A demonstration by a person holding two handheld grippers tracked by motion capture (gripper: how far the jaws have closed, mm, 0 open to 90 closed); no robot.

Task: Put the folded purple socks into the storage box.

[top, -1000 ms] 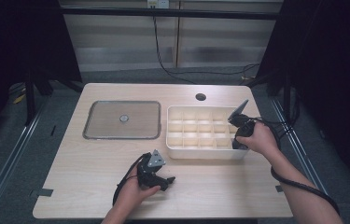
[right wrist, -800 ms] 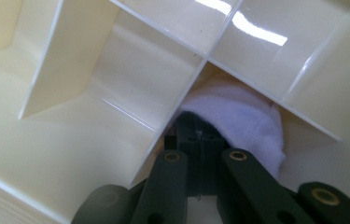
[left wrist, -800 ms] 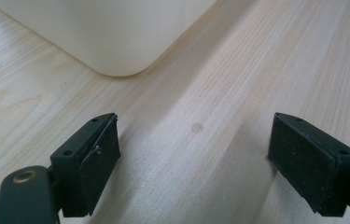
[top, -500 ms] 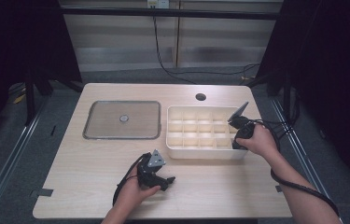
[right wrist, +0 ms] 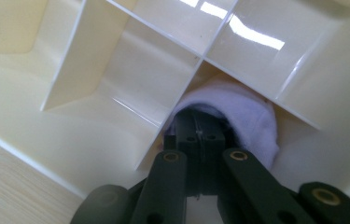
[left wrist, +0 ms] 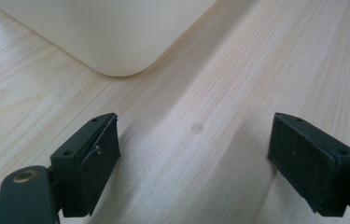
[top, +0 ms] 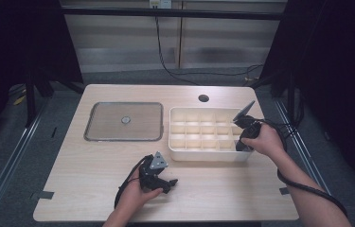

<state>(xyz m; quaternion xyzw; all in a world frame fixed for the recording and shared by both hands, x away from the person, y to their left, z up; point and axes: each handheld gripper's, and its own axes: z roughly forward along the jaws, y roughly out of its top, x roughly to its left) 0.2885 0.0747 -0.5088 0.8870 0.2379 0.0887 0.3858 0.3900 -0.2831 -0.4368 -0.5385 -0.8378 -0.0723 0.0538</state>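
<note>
Right gripper (right wrist: 200, 140) — jaws closed on white cloth (right wrist: 252, 116) | cloth sits inside a near-right compartment of the cream divided tray (top: 203, 153) | left gripper (left wrist: 196, 158) — jaws wide, holding nothing, low over the wooden table (top: 94, 189) just beside the tray's corner.

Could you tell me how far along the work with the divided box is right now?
In hand: the right gripper, jaws together, presses a white cloth into a compartment of the box. Cleaned cells can't be told apart. The left gripper rests open on the table; the tray sits untouched.
</note>
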